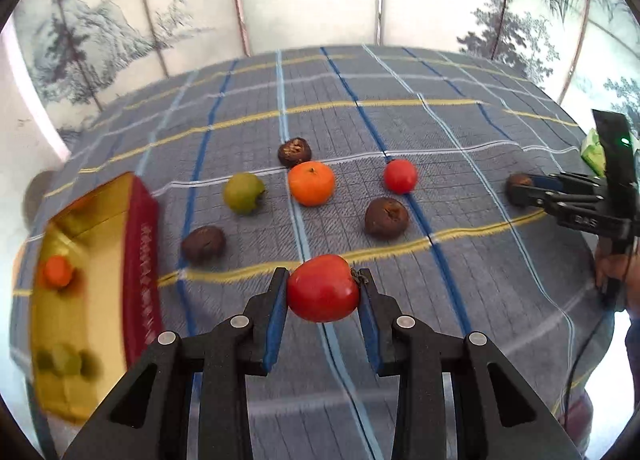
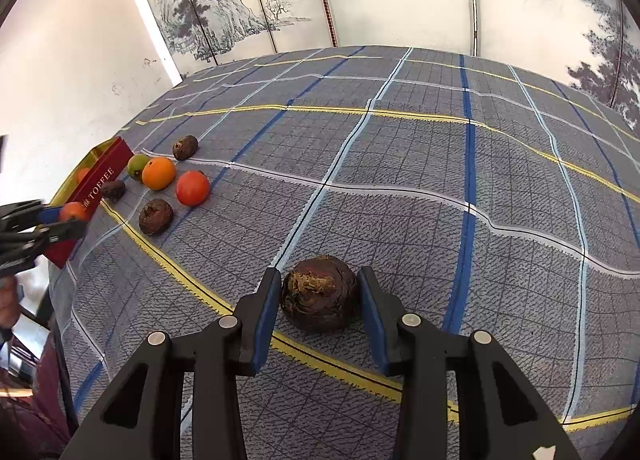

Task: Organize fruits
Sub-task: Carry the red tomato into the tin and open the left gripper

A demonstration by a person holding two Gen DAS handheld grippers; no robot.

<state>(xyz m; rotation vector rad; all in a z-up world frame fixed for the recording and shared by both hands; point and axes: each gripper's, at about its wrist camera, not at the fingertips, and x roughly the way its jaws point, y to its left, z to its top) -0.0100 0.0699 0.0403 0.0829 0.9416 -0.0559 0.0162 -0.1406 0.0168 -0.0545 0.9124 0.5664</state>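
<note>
The red fruit sat clamped between the left gripper pads, stem end turned toward the right pad, over the tablecloth near its front edge. Only the right wrist view showed the right gripper spread around a dark brown fruit, pads apart from it. The red box at the left edge was blurred, its contents hard to make out.

open cloth right of the clustered fruits
</note>
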